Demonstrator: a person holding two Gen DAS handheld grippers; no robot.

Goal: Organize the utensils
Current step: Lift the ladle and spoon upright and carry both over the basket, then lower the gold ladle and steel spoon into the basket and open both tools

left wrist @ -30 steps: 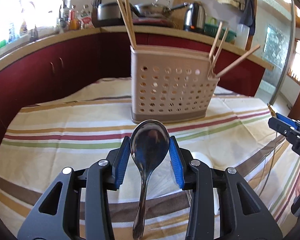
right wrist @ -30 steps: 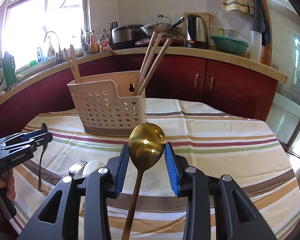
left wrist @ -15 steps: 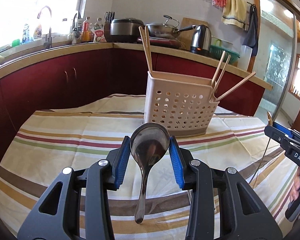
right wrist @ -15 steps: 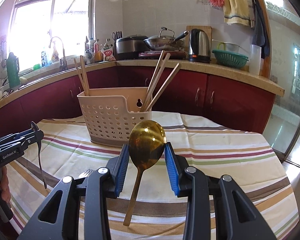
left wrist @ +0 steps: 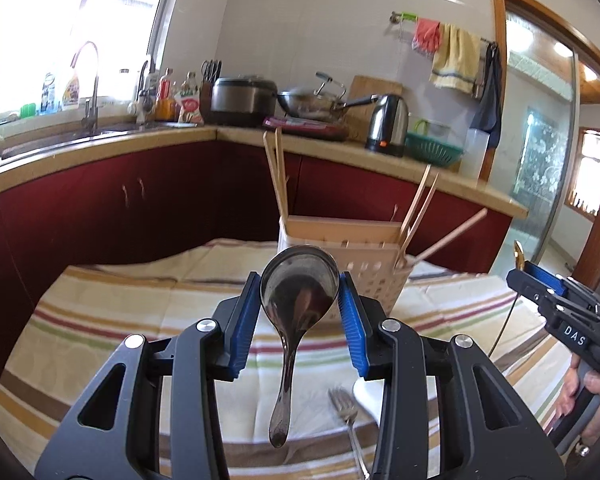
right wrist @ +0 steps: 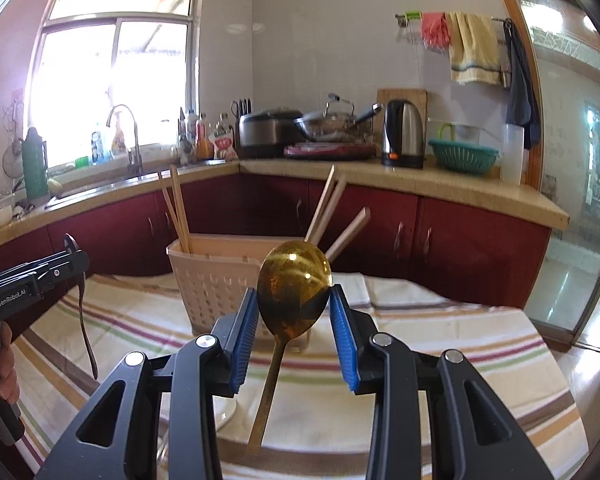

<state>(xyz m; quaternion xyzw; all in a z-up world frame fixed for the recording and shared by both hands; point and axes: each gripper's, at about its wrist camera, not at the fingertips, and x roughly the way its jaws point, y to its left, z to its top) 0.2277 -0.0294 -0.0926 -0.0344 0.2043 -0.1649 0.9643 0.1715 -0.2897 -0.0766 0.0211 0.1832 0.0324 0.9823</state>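
Two hand-held black grippers with blue pads have risen together above a table covered in a striped cloth (left wrist: 112,320) — the cloth sits lower in both views than a second ago. The left gripper (left wrist: 299,304) stays clenched on the bowl of a silver metal spoon (left wrist: 296,300), handle hanging down. The right gripper (right wrist: 294,308) likewise grasps a gold-coloured spoon (right wrist: 294,292) by its bowl. Ahead on the table stands the beige perforated plastic utensil caddy (right wrist: 216,280), wooden chopsticks (right wrist: 178,212) leaning inside. Both spoons now look high enough to clear its rim — dropping them in seems next. A metal fork (left wrist: 346,412) still lies on the cloth.
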